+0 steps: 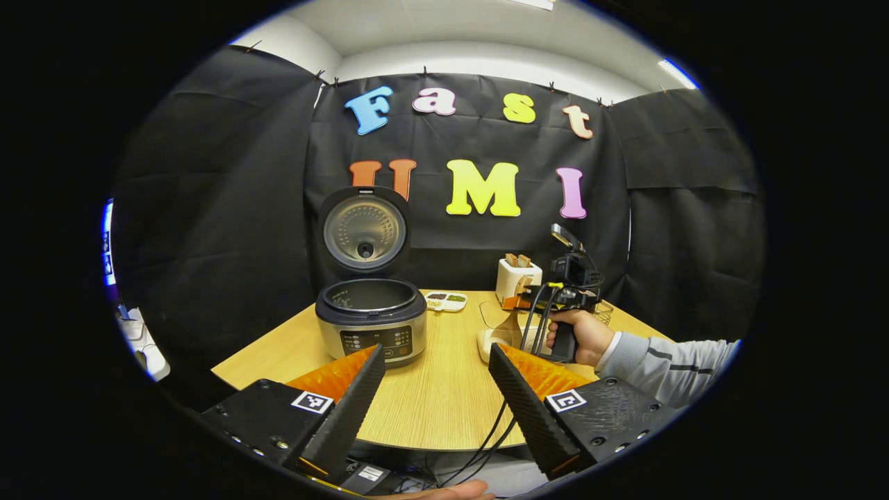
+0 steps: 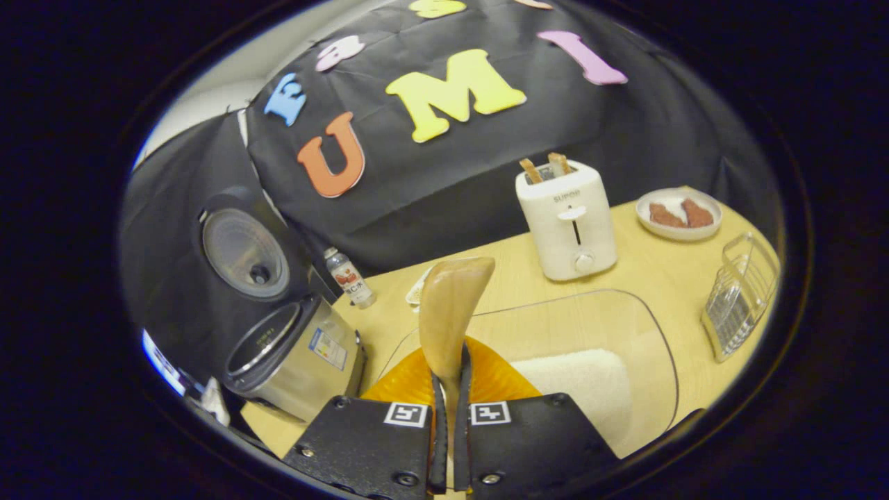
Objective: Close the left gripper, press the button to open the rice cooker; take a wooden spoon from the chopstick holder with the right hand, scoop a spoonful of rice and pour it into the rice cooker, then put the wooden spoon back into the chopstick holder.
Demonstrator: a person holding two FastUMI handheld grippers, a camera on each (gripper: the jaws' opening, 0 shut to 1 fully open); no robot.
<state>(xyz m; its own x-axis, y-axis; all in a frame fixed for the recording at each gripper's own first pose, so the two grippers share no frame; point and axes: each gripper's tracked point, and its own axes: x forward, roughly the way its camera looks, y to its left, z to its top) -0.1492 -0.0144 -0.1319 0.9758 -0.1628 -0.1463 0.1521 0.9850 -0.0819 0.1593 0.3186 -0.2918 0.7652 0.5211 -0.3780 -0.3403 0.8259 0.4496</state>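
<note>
The rice cooker [image 1: 371,321] stands on the desk [image 1: 430,396] with its lid [image 1: 365,229] swung upright and the inner pot exposed. Nearer than the cooker, the left gripper [image 1: 436,361] hangs with its fingers spread wide, grasping nothing. To the right of the cooker, a hand [image 1: 580,337] carries the right gripper [image 2: 450,382], whose fingers are clenched on the handle of the wooden spoon [image 2: 450,305], its bowl pointing upward. Just right of the cooker, under the spoon, sits a clear container [image 2: 625,333] with white rice [image 2: 587,382] in it. Behind the container stands a white toaster [image 2: 568,221], with a plate [image 2: 679,215] and a wire rack [image 2: 740,295] farther right of the cooker.
</note>
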